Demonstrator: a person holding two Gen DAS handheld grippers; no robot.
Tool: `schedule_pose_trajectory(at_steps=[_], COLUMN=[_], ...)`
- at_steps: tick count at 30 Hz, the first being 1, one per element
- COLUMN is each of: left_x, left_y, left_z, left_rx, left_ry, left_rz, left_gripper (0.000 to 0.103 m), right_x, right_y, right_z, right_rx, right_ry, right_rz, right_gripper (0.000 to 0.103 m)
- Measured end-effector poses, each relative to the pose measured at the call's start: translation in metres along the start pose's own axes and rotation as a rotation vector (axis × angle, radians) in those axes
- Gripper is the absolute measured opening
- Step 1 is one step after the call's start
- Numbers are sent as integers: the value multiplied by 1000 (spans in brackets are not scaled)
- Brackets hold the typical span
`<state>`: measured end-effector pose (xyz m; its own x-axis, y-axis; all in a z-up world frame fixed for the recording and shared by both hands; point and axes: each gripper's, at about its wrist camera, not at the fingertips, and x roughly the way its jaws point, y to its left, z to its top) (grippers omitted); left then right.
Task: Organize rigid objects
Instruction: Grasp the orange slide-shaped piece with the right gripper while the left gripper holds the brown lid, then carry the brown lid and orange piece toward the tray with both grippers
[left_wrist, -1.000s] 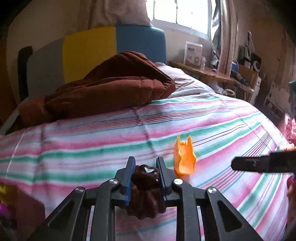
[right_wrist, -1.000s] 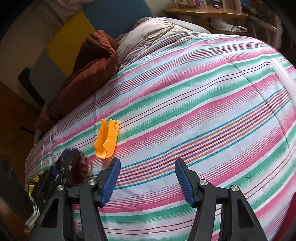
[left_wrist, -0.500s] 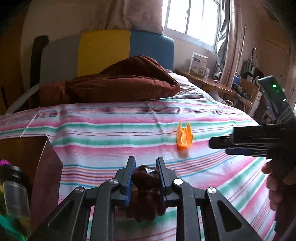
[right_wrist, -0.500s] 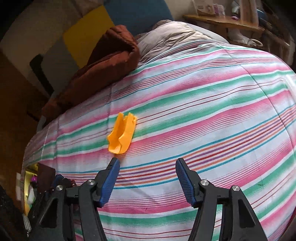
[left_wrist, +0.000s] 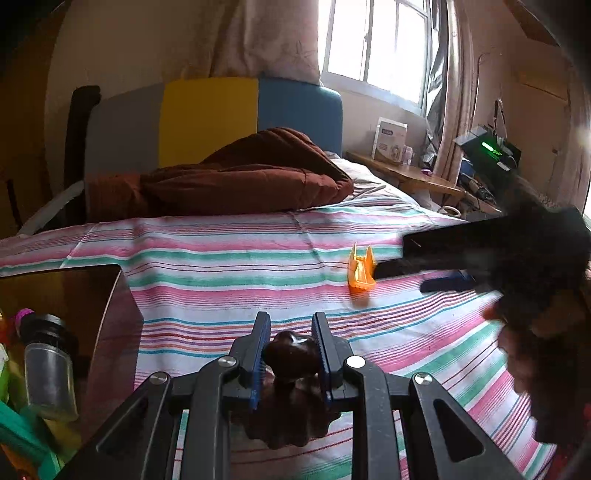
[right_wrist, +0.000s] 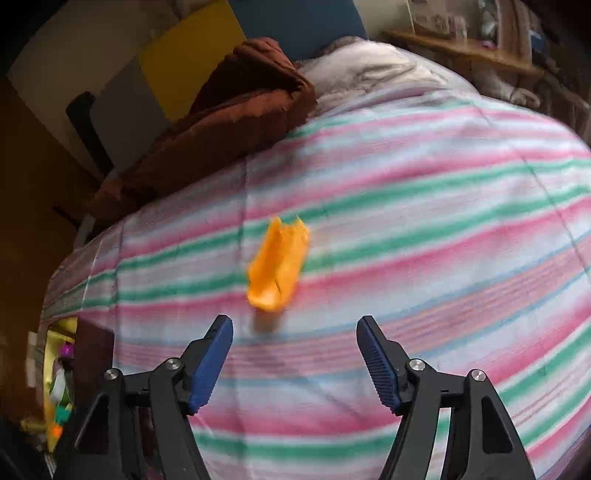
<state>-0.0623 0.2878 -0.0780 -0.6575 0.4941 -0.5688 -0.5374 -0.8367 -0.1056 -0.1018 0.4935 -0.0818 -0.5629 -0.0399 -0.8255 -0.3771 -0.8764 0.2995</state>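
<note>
My left gripper (left_wrist: 290, 338) is shut on a dark brown glossy object (left_wrist: 291, 354) and holds it over the near edge of the striped bed. An orange plastic piece (left_wrist: 360, 271) lies on the bedspread ahead and to the right. My right gripper (right_wrist: 295, 343) is open and empty, just short of the orange piece (right_wrist: 277, 267), which lies ahead between its fingers. The right gripper also shows in the left wrist view (left_wrist: 424, 266), close beside the orange piece.
A box (left_wrist: 114, 317) beside the bed at the left holds a clear bottle (left_wrist: 48, 365) and other coloured items. A brown quilt (left_wrist: 240, 177) lies at the bed's head. A wooden side table (left_wrist: 413, 177) stands to the right.
My left gripper has pulled back toward the box with the brown object. My right gripper has moved closer to the orange piece.
</note>
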Motion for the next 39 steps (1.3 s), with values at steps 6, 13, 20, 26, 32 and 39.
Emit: schedule_pose_trajectory(at_steps=[6, 13, 20, 26, 32, 39], left_x=[-10, -8, -4, -4, -9, -34], left_y=[-3, -4, 3, 4, 0, -3], left_z=[-6, -8, -8, -9, -9, -15], left_rx=[24, 35, -6, -7, 8, 33], left_ry=[-19, -4, 23, 23, 15, 21], left_rz=[-5, -8, -20, -21, -10, -45], left_gripper=[22, 22, 22, 22, 22, 22], right_x=[34, 51, 30, -3, -27, -15], right_y=[23, 26, 10, 3, 8, 1], right_z=[31, 26, 6, -21, -56, -64], right_rx=[42, -41, -45, -39, -100, -73], right_ry=[11, 31, 85, 138, 111, 140], right_rz=[-77, -135, -76, -22, 81, 174], right_gripper=[67, 27, 27, 27, 27, 27])
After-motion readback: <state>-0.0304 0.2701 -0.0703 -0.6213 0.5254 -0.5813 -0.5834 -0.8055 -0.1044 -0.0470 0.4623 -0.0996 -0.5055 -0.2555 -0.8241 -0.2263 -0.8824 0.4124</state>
